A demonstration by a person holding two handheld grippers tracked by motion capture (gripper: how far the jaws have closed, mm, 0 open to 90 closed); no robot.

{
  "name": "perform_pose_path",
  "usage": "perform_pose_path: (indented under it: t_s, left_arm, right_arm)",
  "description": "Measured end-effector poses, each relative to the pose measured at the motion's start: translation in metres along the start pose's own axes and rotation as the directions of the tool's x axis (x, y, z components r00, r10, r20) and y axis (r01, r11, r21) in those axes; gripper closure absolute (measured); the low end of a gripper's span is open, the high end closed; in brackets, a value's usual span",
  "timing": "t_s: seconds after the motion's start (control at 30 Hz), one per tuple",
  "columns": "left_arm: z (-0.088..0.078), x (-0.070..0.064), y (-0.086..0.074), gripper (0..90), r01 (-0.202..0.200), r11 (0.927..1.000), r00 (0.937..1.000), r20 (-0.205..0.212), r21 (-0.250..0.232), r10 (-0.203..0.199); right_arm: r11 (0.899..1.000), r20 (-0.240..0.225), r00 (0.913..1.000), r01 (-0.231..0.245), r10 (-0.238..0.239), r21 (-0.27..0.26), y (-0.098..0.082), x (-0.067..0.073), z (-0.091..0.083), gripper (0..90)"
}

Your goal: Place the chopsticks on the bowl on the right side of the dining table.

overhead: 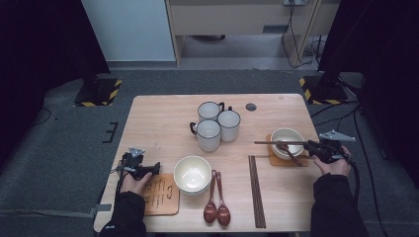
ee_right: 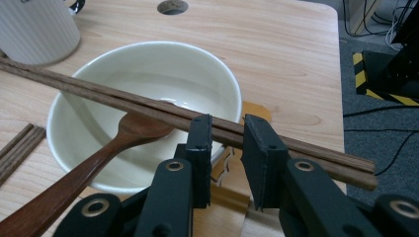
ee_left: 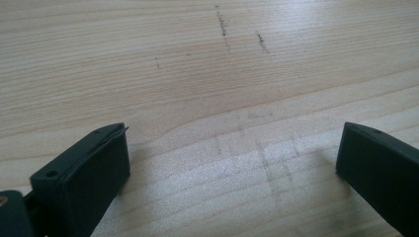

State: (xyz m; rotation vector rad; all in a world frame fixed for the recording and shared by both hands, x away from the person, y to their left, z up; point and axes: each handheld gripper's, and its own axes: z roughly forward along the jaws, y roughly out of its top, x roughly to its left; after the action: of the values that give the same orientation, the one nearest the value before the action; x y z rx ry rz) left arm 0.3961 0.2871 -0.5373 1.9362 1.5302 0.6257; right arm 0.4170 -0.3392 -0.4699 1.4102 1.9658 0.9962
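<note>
A white bowl (overhead: 287, 136) (ee_right: 148, 89) sits on a wooden coaster (overhead: 274, 160) (ee_right: 247, 111) at the table's right side. A wooden spoon (ee_right: 133, 131) (overhead: 291, 153) leans in it. A pair of brown chopsticks (overhead: 276, 142) (ee_right: 123, 101) lies across the bowl's rim and runs past the tips of my right gripper (overhead: 309, 145) (ee_right: 227, 140). Its jaws stand slightly apart and a gap shows between the pads, with the sticks crossing just beyond. My left gripper (overhead: 157, 169) (ee_left: 232, 158) rests low over bare table (ee_left: 197, 74) at the left, jaws wide with nothing between them.
Three white mugs (overhead: 217, 123) stand at the table's middle back, one of them (ee_right: 34, 29) near the bowl. Stacked bowls (overhead: 192, 174), two wooden spoons (overhead: 217, 210), more chopsticks (overhead: 256, 190) and a second coaster (overhead: 160, 195) lie along the front.
</note>
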Motion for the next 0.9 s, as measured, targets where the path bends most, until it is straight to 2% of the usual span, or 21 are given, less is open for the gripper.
perform_pose_path:
  t_s: [0.1,0.27,0.57,0.8,0.9]
  left_arm:
    - [0.0,0.0,0.0,0.0,-0.001,1.0,1.0,0.0,0.001,0.001]
    - [0.0,0.0,0.0,0.0,0.0,1.0,1.0,0.0,0.0,0.0]
    - [0.0,0.0,0.0,0.0,0.0,1.0,1.0,0.0,0.0,0.0]
    - [0.0,0.0,0.0,0.0,-0.001,1.0,1.0,0.0,0.001,0.001]
    - [0.0,0.0,0.0,0.0,-0.001,1.0,1.0,0.0,0.001,0.001]
  right_arm:
    - [1.0,-0.005,0.9999,-0.01,0.01,-0.013,0.002,0.001,-0.002,72.0]
    - [0.998,-0.044,0.9989,-0.016,0.013,-0.065,0.009,0.004,-0.01,69.6]
    - [0.995,-0.078,0.9969,-0.013,0.005,-0.104,0.02,0.01,-0.017,66.2]
    - [0.991,-0.115,0.9934,-0.014,-0.001,-0.135,0.032,0.019,-0.024,63.2]
    - [0.989,-0.13,0.9914,0.0,-0.02,-0.148,0.039,0.028,-0.026,61.2]
